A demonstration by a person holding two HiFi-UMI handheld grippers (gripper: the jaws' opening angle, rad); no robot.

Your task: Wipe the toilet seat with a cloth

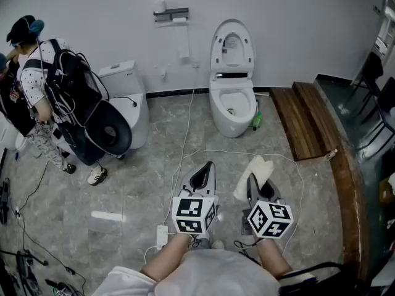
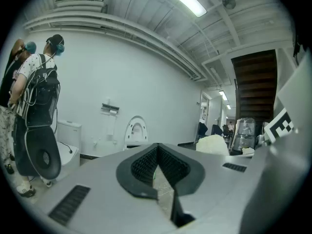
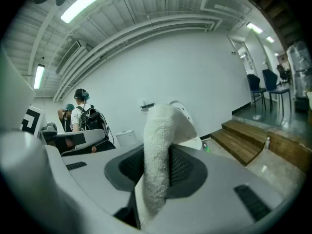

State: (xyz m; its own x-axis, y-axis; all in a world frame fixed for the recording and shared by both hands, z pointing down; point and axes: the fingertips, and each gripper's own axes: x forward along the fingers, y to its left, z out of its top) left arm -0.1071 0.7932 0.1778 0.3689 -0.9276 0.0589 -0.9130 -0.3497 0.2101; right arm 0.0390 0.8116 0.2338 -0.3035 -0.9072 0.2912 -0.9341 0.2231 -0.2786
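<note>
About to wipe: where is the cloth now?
The cloth is clamped in the right gripper, low and right of centre in the head view, well short of the open toilet.

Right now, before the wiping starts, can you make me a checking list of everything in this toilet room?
Surface: grey stone-look floor, bare in the middle.
Job's things: toilet against the far wall, lid up; white cloth sticking up out of the right gripper.
Clutter: green bottle on the floor beside the toilet's base.
Grippers: left gripper shut, with nothing in it; right gripper shut on the cloth. Both are held well short of the toilet.
Cables: white cable runs across the floor from the wall; power strip lies near the person's feet.
Surroundings: person with a backpack at a second toilet; wooden steps on the right.
</note>
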